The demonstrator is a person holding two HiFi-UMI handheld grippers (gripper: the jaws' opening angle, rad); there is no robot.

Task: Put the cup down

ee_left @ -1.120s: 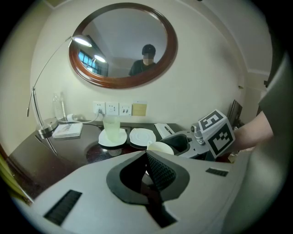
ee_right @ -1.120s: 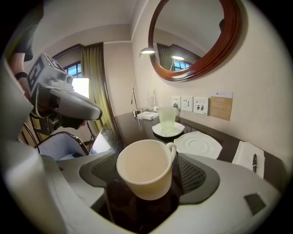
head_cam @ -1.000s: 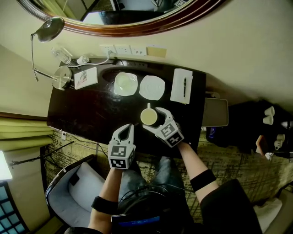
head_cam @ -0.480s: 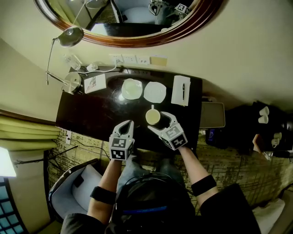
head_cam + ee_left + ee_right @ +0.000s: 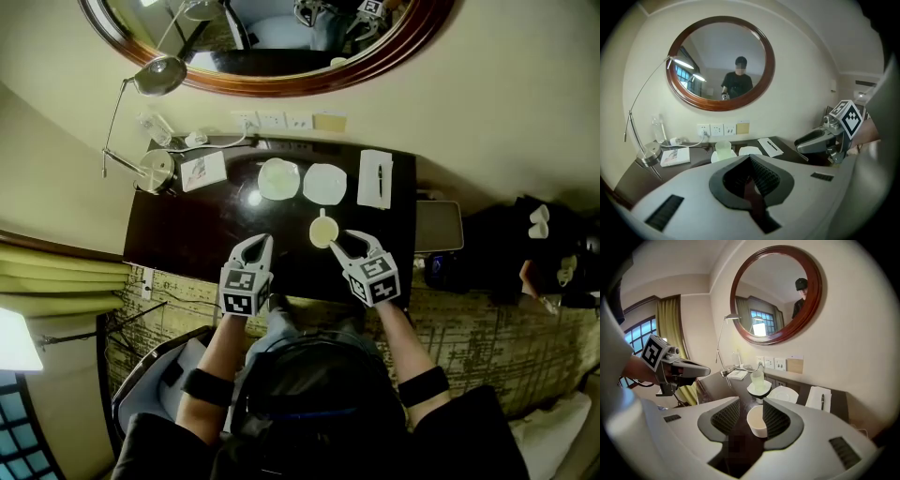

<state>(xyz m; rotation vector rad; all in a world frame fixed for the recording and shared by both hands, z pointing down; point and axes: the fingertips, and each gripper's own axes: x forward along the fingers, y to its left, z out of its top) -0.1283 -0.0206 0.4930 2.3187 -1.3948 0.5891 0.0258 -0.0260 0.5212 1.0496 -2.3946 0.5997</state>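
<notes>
Head view is taken from overhead, aimed steeply down; the whole desk [image 5: 197, 234] is covered from well off. Gripper views are shot low along the left hand-held gripper [image 5: 750, 160] and right hand-held gripper [image 5: 751, 400], facing the wall (fisheye, close in). Desk and mirror [image 5: 720, 63] are shared.

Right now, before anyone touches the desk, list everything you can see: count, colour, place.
desk: one, dark brown, against the wall
mirror: one, round, brown frame, above desk
cup: one, white, standing free near desk's front
green cup: one, pale green, on a white saucer at the back
empty saucer: one, white, right of it
notepad: one, white, back right, black pen on it
lamp: one, silver, back left corner
booklet: one, white, beside the lamp
wall sockets: three, white, behind the desk
left gripper: one, grey, fingers shut, empty
right gripper: one, grey, fingers apart, just been closing, gripping nothing, cup just ahead
</notes>
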